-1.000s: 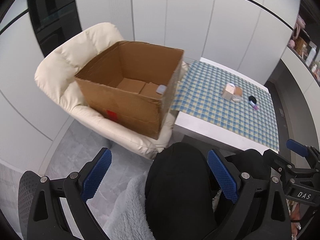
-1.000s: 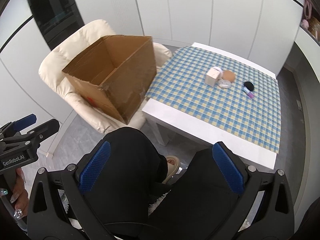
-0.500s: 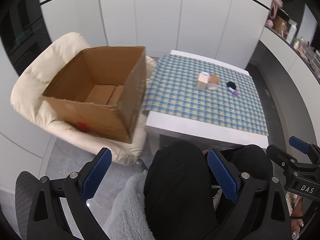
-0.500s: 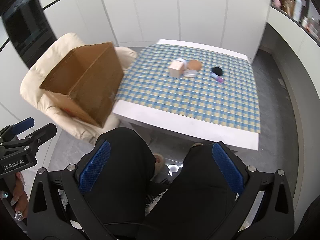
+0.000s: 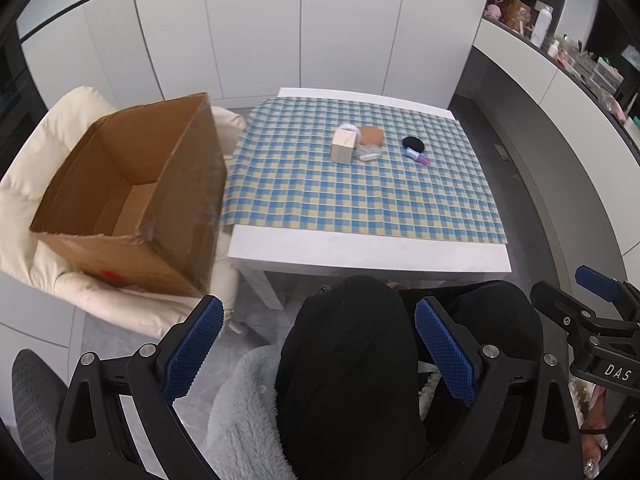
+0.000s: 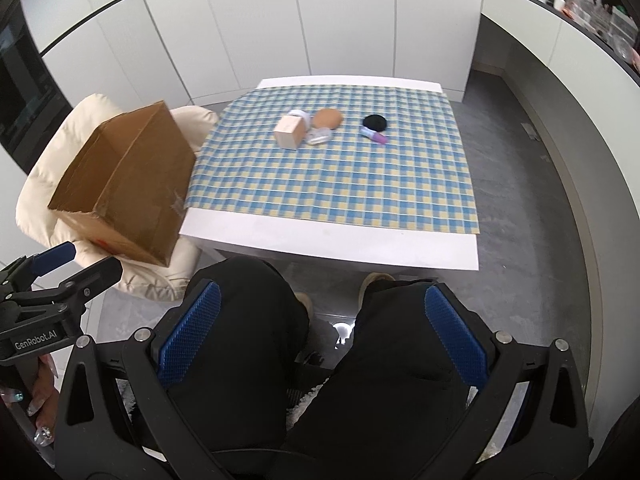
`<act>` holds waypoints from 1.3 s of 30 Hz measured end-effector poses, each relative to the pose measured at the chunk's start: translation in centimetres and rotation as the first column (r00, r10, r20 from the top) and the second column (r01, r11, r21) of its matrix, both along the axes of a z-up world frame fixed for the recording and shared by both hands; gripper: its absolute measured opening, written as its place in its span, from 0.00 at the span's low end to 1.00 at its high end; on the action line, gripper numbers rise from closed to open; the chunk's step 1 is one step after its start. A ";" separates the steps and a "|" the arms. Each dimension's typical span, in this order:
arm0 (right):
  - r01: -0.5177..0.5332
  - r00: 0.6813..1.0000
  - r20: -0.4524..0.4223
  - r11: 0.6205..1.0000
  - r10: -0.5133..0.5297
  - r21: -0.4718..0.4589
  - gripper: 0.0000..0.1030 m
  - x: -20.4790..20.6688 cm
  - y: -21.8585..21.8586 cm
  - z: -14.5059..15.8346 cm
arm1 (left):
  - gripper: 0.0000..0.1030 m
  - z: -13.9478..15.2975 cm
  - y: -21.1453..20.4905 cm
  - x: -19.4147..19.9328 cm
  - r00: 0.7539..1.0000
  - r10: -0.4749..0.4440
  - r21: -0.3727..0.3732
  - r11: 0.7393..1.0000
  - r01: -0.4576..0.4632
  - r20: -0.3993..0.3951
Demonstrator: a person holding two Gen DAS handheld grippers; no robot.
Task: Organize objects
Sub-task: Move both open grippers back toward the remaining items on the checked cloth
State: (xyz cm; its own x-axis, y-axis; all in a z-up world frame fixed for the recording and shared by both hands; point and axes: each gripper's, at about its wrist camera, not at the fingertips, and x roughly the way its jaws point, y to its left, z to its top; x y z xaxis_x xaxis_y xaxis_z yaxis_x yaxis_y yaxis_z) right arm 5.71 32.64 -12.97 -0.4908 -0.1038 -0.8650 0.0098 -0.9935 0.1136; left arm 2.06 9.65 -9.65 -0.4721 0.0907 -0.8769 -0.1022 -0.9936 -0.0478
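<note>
Grippers both idle over the person's lap, nothing picked yet. Left gripper (image 5: 316, 346) has jaws spread wide, empty; right gripper (image 6: 322, 330) likewise wide apart, empty. Items to organize sit clustered on the checkered table (image 6: 332, 236), around 12 o'clock from the right gripper, well apart from it. Count: one small beige box (image 6: 289, 131), one tan round puff (image 6: 328, 118), one clear lidded case (image 6: 319, 136), one black round item (image 6: 375, 122), one small purple tube (image 6: 374, 136); something white behind the box, can't tell what. One open cardboard box (image 5: 132, 196) on a cream chair (image 5: 48, 128) at 10 o'clock. Likely best: reach forward over the table edge, take the outermost item first, jaws square across it, avoid knocking neighbours.
</note>
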 end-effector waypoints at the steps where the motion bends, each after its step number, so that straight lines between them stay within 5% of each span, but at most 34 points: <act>1: 0.006 1.000 0.002 1.000 -0.006 0.001 1.00 -0.1 0.3 -0.2 | 0.94 -0.1 0.2 -0.2 1.000 -0.004 0.001 1.000 0.004 0.001; 26: 0.024 0.999 0.027 1.000 -0.023 -0.010 1.00 -7.3 3.3 -4.0 | 0.94 -4.0 3.2 -7.8 0.999 -0.020 -0.004 1.000 0.020 0.029; 39: 0.057 0.996 0.070 0.997 -0.054 -0.047 1.00 -14.6 5.2 -8.0 | 0.94 -7.1 5.9 -15.4 0.998 -0.045 0.013 0.999 0.044 0.038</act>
State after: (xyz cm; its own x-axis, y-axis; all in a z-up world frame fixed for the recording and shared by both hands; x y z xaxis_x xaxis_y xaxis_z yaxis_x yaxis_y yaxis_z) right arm -8.85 37.84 -20.96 -0.4368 -0.1212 -0.8913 -0.0548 -0.9854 0.1609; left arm -13.34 15.54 -16.80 -0.4336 0.1220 -0.8928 -0.1443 -0.9874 -0.0649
